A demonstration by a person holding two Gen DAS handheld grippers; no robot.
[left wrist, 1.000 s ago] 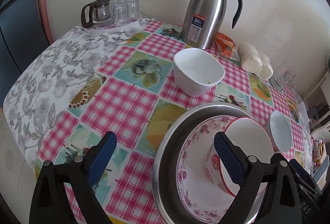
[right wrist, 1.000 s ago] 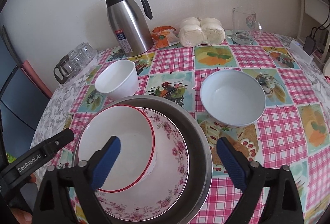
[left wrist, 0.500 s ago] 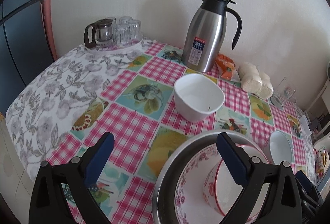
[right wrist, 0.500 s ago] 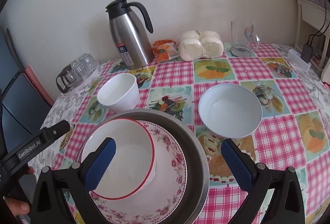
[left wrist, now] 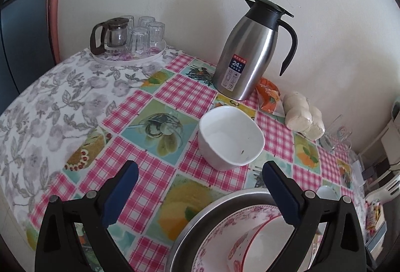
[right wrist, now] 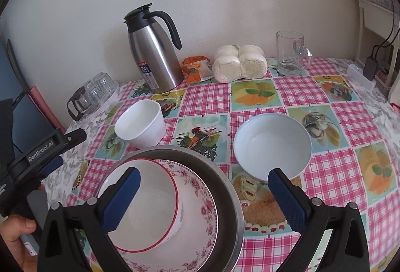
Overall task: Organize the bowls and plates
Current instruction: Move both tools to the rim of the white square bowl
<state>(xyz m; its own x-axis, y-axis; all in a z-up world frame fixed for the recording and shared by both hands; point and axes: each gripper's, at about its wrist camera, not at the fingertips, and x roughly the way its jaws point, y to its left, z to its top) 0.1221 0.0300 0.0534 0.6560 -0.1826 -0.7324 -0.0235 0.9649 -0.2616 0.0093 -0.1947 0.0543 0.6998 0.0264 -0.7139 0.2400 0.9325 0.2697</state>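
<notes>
Both grippers have drawn back and risen since a second ago, so the nested stack sits lower in each view and more tablecloth shows. Going from the left, the left gripper (left wrist: pixel 197 178) hangs spread and empty above the checked cloth, with the small white cup-shaped bowl (left wrist: pixel 231 138) standing loose just ahead of its fingers. Next comes the metal basin (right wrist: pixel 225 187), holding the floral plate (right wrist: pixel 202 209) and, inside that, the red-rimmed bowl (right wrist: pixel 140 202). Over this hovers the right gripper (right wrist: pixel 203 190), likewise spread and holding nothing. Furthest right, the wide white bowl (right wrist: pixel 272 144) rests on the cloth beside the basin. The stacking looks partway done (two bowls remain out); the next move probably calls for closing on one rim and lifting it into the stack.
</notes>
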